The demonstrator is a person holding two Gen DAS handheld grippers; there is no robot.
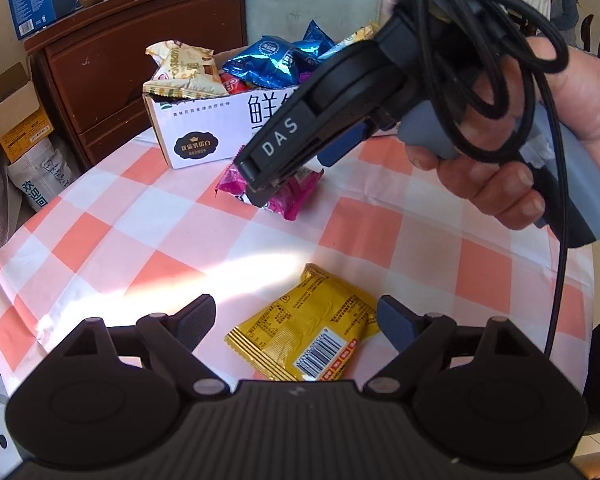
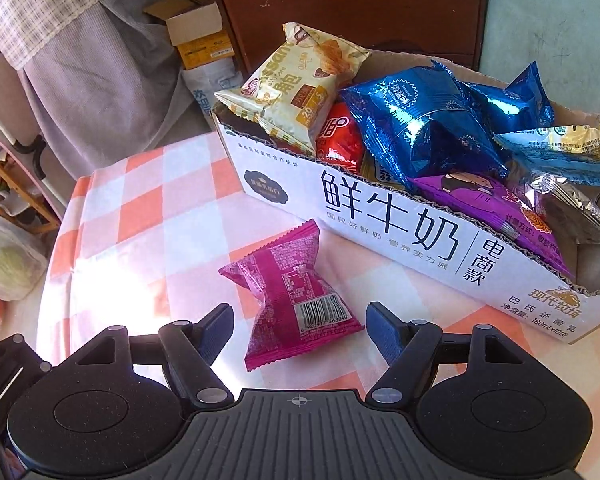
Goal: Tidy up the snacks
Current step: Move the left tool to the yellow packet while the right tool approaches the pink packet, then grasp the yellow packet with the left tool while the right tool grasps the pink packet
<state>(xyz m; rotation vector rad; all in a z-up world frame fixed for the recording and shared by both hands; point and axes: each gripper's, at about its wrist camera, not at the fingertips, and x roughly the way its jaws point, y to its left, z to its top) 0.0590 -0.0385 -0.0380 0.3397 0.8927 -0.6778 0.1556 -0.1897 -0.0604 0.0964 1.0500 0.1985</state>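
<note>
So the right gripper point(image 2: 300, 326) was hovering low over the pink pack point(image 2: 296, 300), jaws spread wide, one finger on each side of it, not pinching anything. From the left camera you could see that same gripper point(image 1: 260, 196) angled down with its tip right at the pink pack point(image 1: 284, 196), a bare hand point(image 1: 500, 152) wrapped around the handle with a bundle of black cable.

The left gripper point(image 1: 296, 320) was also wide open and empty, sitting over a yellow pack point(image 1: 304, 328) that lay flat on the checkered cloth point(image 1: 120, 232), barcode side up, between the fingers but not touched as far as I could tell.

The pink pack lay on the cloth just in front of the white box point(image 2: 400, 232). The box was already stuffed: a cream croissant bag point(image 2: 300, 84) sticking up at one end, blue foil bags point(image 2: 420, 120), a red one point(image 2: 338, 136), a purple one point(image 2: 488, 204).
</note>
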